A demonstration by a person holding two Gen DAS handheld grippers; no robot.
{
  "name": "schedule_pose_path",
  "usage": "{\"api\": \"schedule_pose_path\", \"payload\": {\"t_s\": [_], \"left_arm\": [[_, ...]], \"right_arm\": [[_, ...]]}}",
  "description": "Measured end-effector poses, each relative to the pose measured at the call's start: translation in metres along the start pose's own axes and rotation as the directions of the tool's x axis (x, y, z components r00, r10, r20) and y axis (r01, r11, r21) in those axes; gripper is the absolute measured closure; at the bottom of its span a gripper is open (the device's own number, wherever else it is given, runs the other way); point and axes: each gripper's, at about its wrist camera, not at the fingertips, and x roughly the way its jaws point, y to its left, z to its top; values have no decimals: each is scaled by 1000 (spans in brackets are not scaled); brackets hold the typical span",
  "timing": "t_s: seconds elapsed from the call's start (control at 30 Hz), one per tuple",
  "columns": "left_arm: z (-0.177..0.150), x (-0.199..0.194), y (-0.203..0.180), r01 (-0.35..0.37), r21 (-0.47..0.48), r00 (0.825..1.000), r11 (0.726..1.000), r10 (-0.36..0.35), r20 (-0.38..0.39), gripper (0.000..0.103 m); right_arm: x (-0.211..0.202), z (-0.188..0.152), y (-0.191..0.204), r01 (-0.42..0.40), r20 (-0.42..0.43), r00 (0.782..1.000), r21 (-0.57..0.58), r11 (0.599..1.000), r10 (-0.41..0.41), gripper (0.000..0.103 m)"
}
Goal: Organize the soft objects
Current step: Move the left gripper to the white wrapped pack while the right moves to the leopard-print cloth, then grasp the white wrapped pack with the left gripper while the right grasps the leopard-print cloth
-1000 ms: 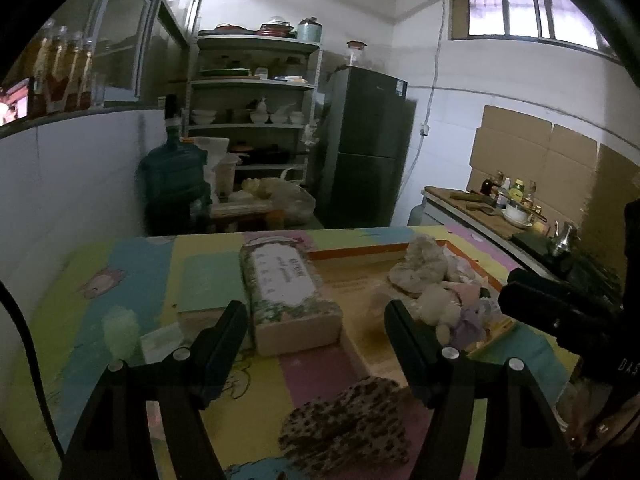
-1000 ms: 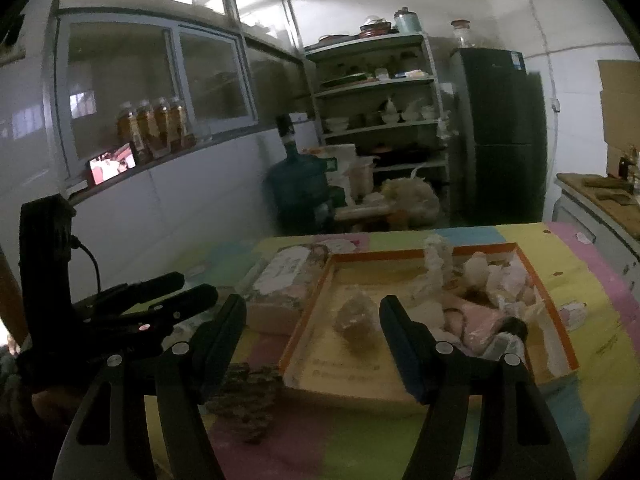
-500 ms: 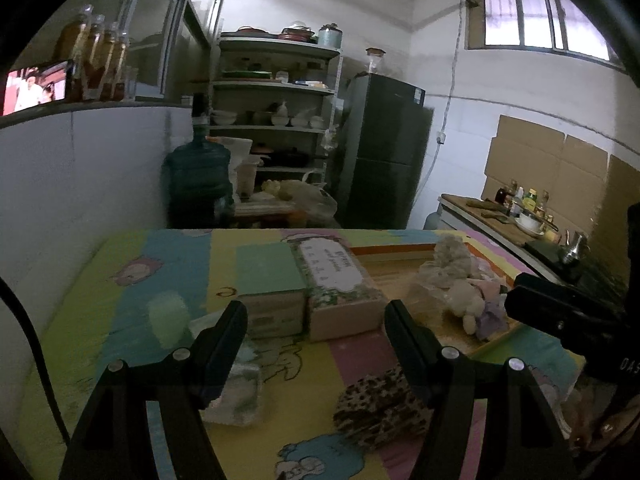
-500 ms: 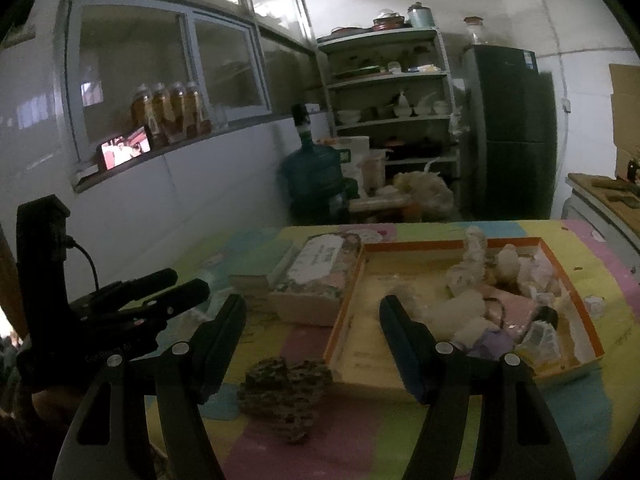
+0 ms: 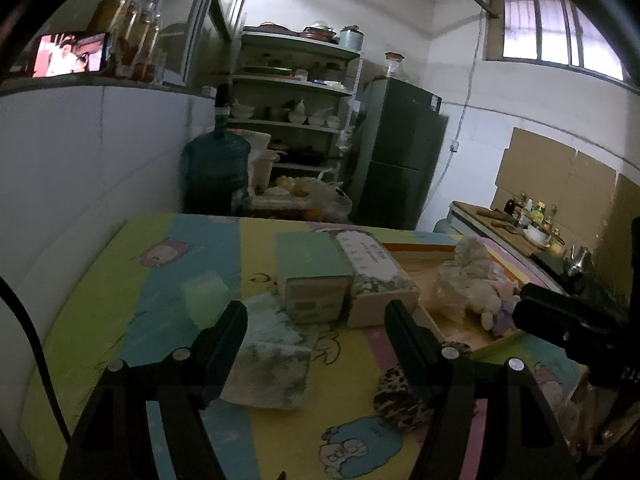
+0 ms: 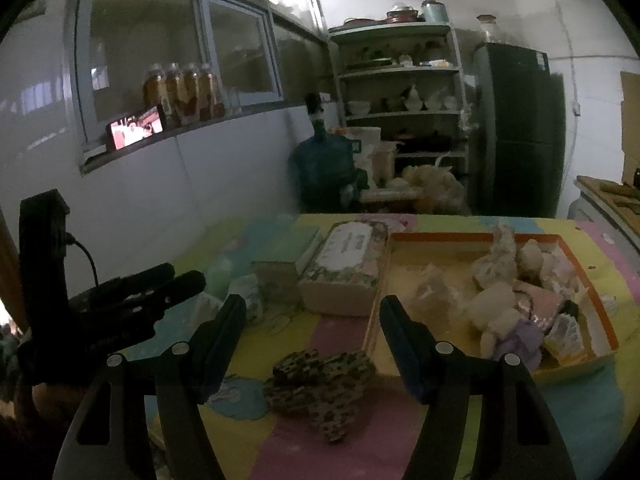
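Leopard-print soft piece (image 6: 322, 388): lying flat on the bright cartoon-print table cover (image 5: 168, 280), directly ahead of the right gripper (image 6: 312, 320) and just below the gap between its tips, touching neither finger. From the left wrist camera the same piece lies beside and partly behind the right-hand finger of the left gripper (image 5: 314, 326).

Pale folded cloth (image 5: 266, 364): crumpled on the cover just ahead of the left gripper's left-hand finger, partly hidden by that finger; contact cannot be confirmed.

Orange-rimmed tray (image 6: 472, 236): ahead and to the right of the right gripper, holding a heap of pale plush toys (image 6: 504, 296), including a lilac one at the near corner.

Floral tissue box (image 6: 344, 268): beyond the right gripper's gap, set against the tray's left wall. A green-topped box (image 5: 312, 276) sits just left of it, straight ahead of the left gripper.

Gripper state: both stand spread wide, with nothing between the fingers of either. The left gripper appears at the left edge of the right wrist view; the right one appears at the right edge of the left wrist view.

Background beyond the table: blue water jug (image 5: 216, 168), open shelving (image 6: 400, 72), dark refrigerator (image 6: 516, 128).
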Motion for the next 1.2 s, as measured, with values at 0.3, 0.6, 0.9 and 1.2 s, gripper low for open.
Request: {"api": "schedule_pose_path", "payload": {"t_s": [0.3,0.6,0.9,1.2], "left_arm": [[-4,-3,23,-20,-32,1000,999,19,-3,32],[-12,-2,46,-43,-70,999,997,42,-16,32],[-25,18,62,16,-48,996,999,-21,-91,32],[-21,46,76,160,61,967,985,-144,-209,32]], "right_arm": [[11,-10,8,4,-35,999,-4,1000,-4,32],[27,-27,12,12,-102,995,-30,999,-15,32],[40,-54,-4,57,-165,985,37,998,-51,32],[40,-68,-15,94,-199,977,70,993,-79,32]]}}
